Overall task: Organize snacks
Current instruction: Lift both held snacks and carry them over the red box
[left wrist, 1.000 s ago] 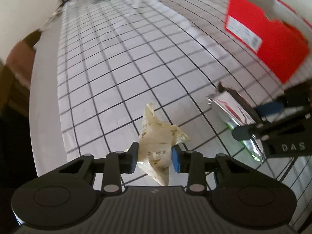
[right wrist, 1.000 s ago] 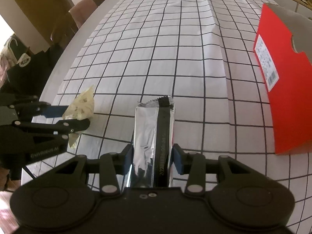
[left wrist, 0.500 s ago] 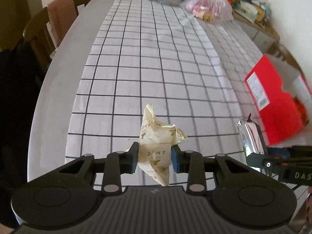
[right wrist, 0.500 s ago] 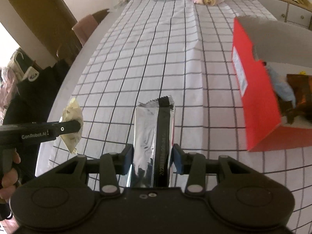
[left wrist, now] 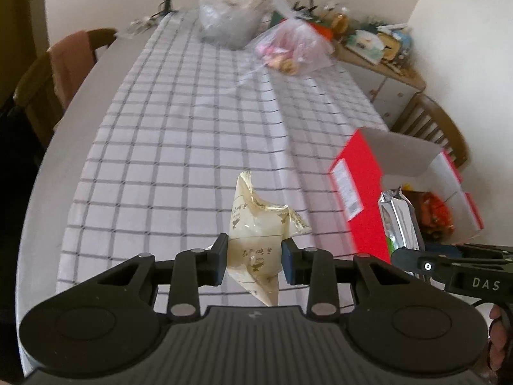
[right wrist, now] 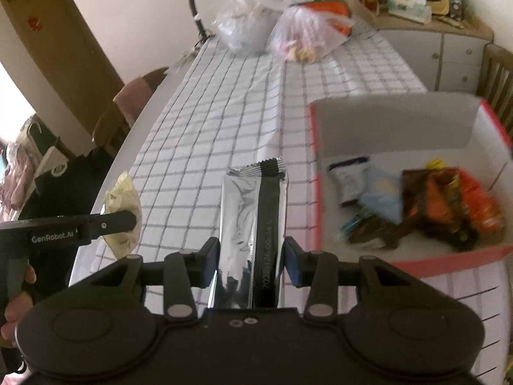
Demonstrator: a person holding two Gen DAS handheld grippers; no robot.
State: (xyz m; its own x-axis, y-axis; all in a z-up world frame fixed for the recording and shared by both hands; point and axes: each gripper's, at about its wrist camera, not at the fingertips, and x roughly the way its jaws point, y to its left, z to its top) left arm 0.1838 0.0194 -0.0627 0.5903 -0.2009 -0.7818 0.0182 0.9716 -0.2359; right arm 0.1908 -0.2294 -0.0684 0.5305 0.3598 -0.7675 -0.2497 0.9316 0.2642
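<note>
**Both tongs loaded above the counter**

My left tongs (left wrist: 255, 261) pinch a cream snack packet (left wrist: 256, 227) at its middle, corners poking out above and below the pads. My right tongs (right wrist: 251, 261) pinch a silver foil bar (right wrist: 253, 224) lengthwise, its crimped end pointing away. To the right, the red box (right wrist: 315, 192) sits open, snacks inside

both snacks lifted off table, red box (right wrist: 413, 256) interior now visible

Two grippers (left wrist: 253, 263) (right wrist: 250, 261), two plastic bags (left wrist: 290, 46), perhaps six boxed snacks (right wrist: 416, 202)
</note>
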